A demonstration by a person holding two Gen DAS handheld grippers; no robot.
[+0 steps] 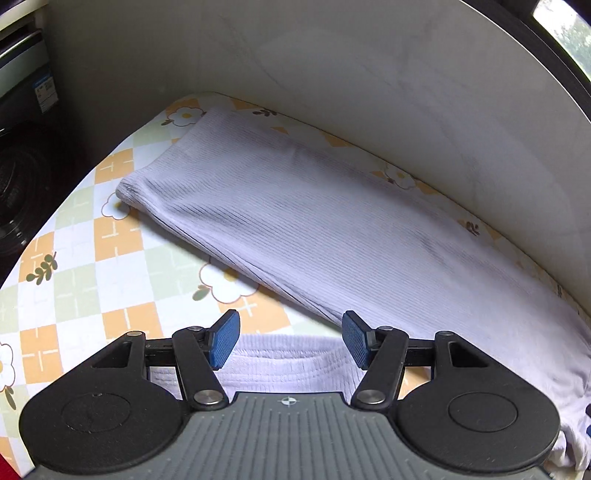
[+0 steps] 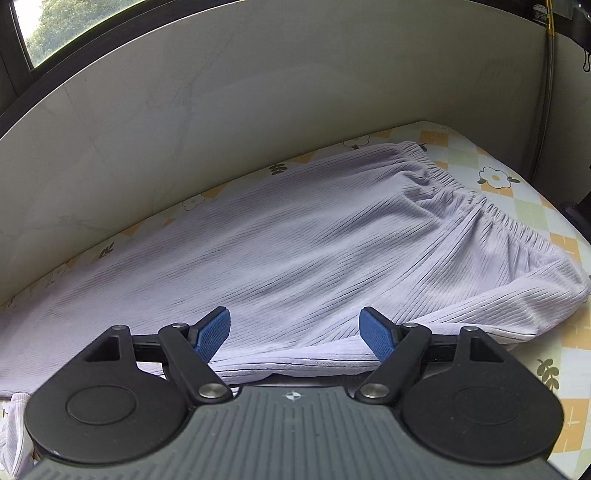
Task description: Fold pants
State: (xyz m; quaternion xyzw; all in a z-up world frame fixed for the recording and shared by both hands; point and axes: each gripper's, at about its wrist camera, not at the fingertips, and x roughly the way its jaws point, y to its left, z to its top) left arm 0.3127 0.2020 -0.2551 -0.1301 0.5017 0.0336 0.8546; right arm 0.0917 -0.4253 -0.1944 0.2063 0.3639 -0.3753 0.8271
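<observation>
Pale lilac ribbed pants (image 1: 314, 229) lie flat on a table covered with a checked, flowered cloth (image 1: 122, 236). In the left wrist view one leg runs from the upper left to the lower right, and a hem end (image 1: 288, 363) lies just under my left gripper (image 1: 290, 339). That gripper is open, with its blue pads (image 1: 225, 339) apart and nothing pressed between them. In the right wrist view the pants (image 2: 295, 251) spread towards the gathered elastic waistband (image 2: 461, 188) at the upper right. My right gripper (image 2: 295, 334) hangs open over the near edge of the fabric.
A pale wall (image 1: 369, 74) rises directly behind the table, with a window (image 2: 55, 26) above it. Dark appliances (image 1: 22, 184) stand off the table's left edge. A vertical pipe (image 2: 546, 92) runs down at the far right. Bare tablecloth (image 2: 546, 229) shows beyond the waistband.
</observation>
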